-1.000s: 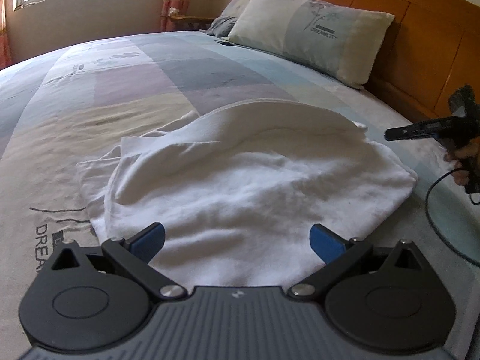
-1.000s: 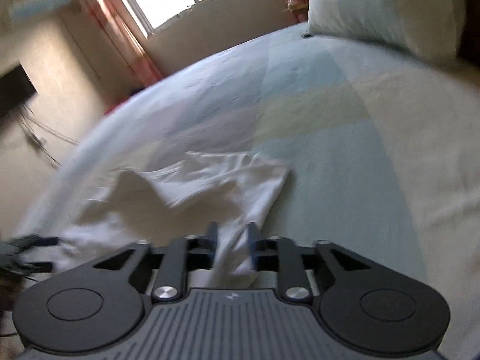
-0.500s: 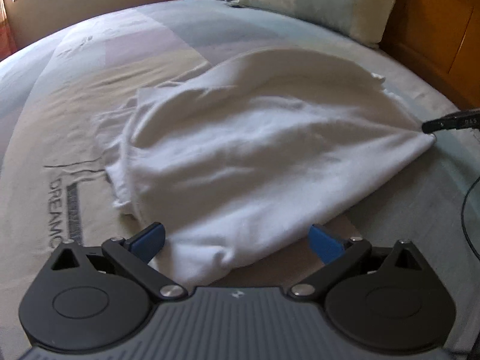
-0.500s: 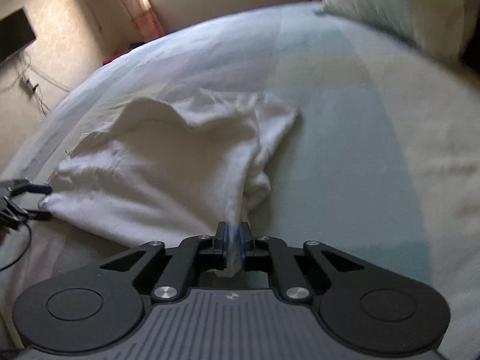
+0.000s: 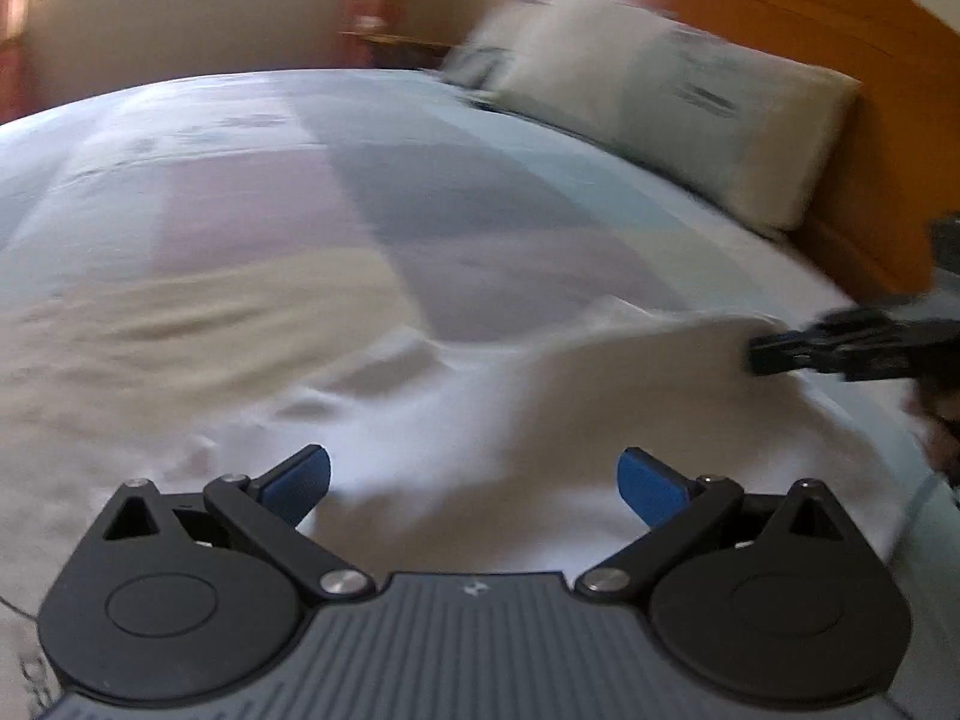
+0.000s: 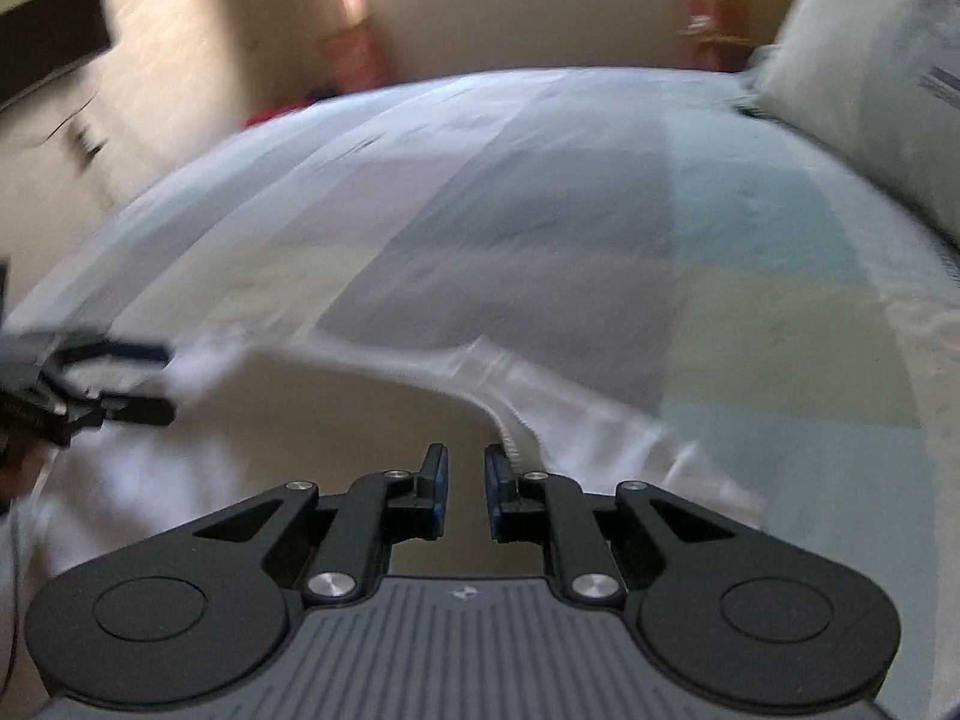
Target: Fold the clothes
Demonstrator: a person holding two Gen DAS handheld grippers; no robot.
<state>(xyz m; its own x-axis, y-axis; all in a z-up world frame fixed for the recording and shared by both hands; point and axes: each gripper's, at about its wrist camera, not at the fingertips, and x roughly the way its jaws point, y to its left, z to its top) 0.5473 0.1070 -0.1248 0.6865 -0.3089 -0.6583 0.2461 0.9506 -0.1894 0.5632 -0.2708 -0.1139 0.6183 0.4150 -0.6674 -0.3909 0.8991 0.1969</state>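
A white garment (image 5: 540, 408) lies spread on the bed, blurred by motion. My left gripper (image 5: 474, 474) hangs over its near edge, blue pads wide apart and nothing between them. In the left wrist view my right gripper (image 5: 780, 354) reaches in from the right at the garment's far right edge. In the right wrist view the garment (image 6: 300, 420) fills the lower left, its hem (image 6: 522, 414) just past the fingers. My right gripper (image 6: 466, 480) has a narrow gap between its pads and no cloth in it. The left gripper (image 6: 138, 381) shows at the far left, open.
The patchwork bedspread (image 5: 300, 180) stretches far beyond the garment. A pillow (image 5: 690, 102) leans on the wooden headboard (image 5: 840, 60) at the back right. A dark screen (image 6: 48, 42) hangs on the wall, and a person's hand (image 5: 942, 438) holds the right gripper.
My right gripper was shut on the garment's edge and now stands slightly apart with the cloth out of it. Both cameras have swung, and the garment lies lower. The left gripper stays open.
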